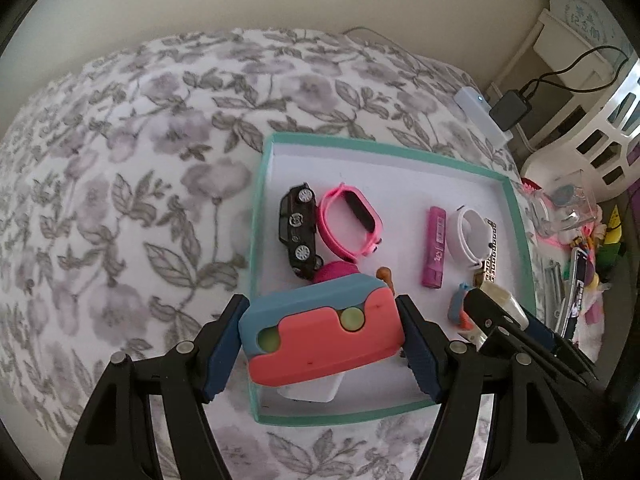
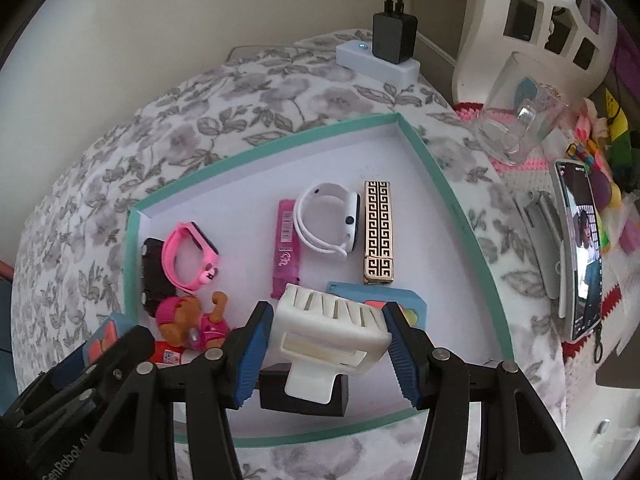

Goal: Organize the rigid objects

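Gripping a coral-and-blue block [image 1: 320, 332] between its blue pads, your left gripper [image 1: 320, 344] hangs over the near end of a teal-rimmed tray [image 1: 262, 216]. Your right gripper [image 2: 326, 354] clamps a white slotted piece [image 2: 332, 332] above the same tray. Beyond them inside it lie a black toy car [image 1: 298, 230], a pink watch [image 1: 350, 220], a magenta tube [image 2: 285, 248], a white watch [image 2: 330, 218], a gold-patterned bar [image 2: 378, 232] and a pup figurine [image 2: 192, 318]. A floral cloth [image 1: 132, 184] lies under the tray.
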{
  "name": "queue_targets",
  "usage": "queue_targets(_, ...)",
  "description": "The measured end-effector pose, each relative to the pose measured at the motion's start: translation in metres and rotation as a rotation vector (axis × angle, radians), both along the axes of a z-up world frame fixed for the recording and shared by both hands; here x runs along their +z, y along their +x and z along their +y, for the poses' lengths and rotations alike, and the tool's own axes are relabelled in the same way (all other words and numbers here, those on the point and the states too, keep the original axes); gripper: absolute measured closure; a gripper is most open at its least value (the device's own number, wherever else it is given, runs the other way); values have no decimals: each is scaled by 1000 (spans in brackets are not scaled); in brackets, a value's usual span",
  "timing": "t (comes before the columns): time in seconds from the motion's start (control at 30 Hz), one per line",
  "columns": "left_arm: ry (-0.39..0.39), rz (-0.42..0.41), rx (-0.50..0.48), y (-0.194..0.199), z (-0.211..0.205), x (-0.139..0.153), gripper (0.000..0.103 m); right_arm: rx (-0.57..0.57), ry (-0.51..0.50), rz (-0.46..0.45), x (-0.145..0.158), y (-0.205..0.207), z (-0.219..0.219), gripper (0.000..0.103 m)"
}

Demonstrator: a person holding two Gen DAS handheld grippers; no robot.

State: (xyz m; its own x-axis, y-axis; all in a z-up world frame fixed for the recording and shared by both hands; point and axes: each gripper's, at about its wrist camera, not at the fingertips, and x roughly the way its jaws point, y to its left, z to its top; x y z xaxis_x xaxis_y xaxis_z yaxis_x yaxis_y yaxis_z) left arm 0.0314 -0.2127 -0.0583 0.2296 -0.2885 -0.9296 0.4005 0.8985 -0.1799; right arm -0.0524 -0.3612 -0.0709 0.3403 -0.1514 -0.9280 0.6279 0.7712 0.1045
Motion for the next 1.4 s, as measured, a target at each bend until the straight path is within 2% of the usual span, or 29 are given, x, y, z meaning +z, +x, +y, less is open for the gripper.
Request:
queue_targets(0.23,-38,60,-1,3,5,-13,28,14,0,15,-6,1,4,44)
queue_targets(0.5,-50,18,26,8,19,-6,26,39,-12,11,-5,4,10,43)
queue_targets(0.6,-52,9,46,11,28,-4,20,52,-16,14,-5,5,13,43)
queue_targets(0.8,-47,-4,111,18,53,-3,20,82,-40,5,-2,6,25,36)
queue_targets(0.93,9,-62,153,20,70,0,12,100,-57,3,0,6,33,33)
queue_targets(0.97,29,-75,159,21,72,0,11,104,-60,4,0,6,34,26)
queue_targets(1.03,74,-95,169,21,78,-1,11,116,-63,0,1,6,39,21)
queue_targets(1.23,152,-113,187,21,93,-6,7,135,-80,-10,5,2,48,19)
queue_targets(1.3,164,-119,192,20,99,-6,7,137,-82,-10,5,0,50,12)
queue_targets(1.33,170,-121,194,19,101,-6,7,139,-83,-11,5,0,52,4)
queue_targets(1.4,170,-118,195,17,104,-5,7,146,-88,-17,7,-2,56,2)
